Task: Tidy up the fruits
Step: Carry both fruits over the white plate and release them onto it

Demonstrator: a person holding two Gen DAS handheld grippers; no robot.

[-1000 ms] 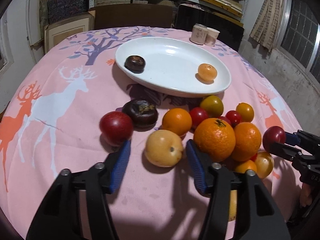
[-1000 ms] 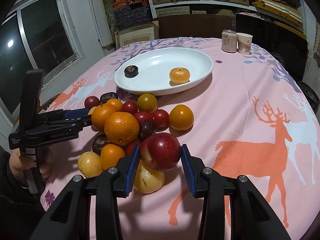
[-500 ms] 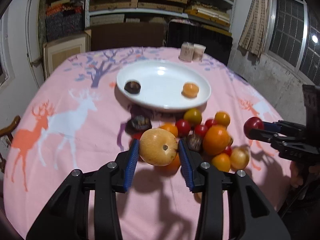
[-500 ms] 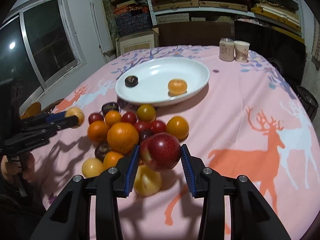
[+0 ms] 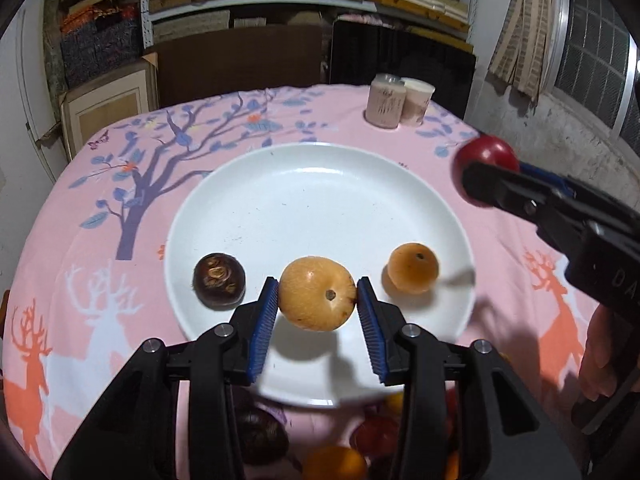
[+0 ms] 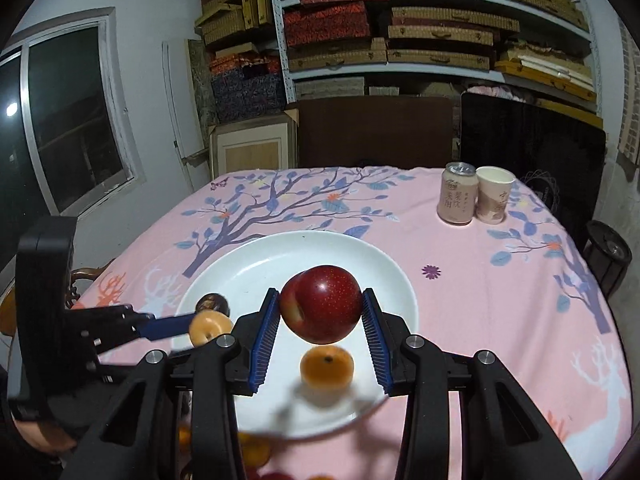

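Left tongs (image 5: 318,304) clamp yellow fruit (image 5: 317,298) above plate (image 5: 320,184).

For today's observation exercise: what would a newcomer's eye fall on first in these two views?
Two fruits held in the air over the white plate: a yellow-tan fruit gripped in the left gripper, and a red apple gripped in the right gripper. On the plate below lie a dark brown fruit and a small orange fruit, on a pink deer-print tablecloth.
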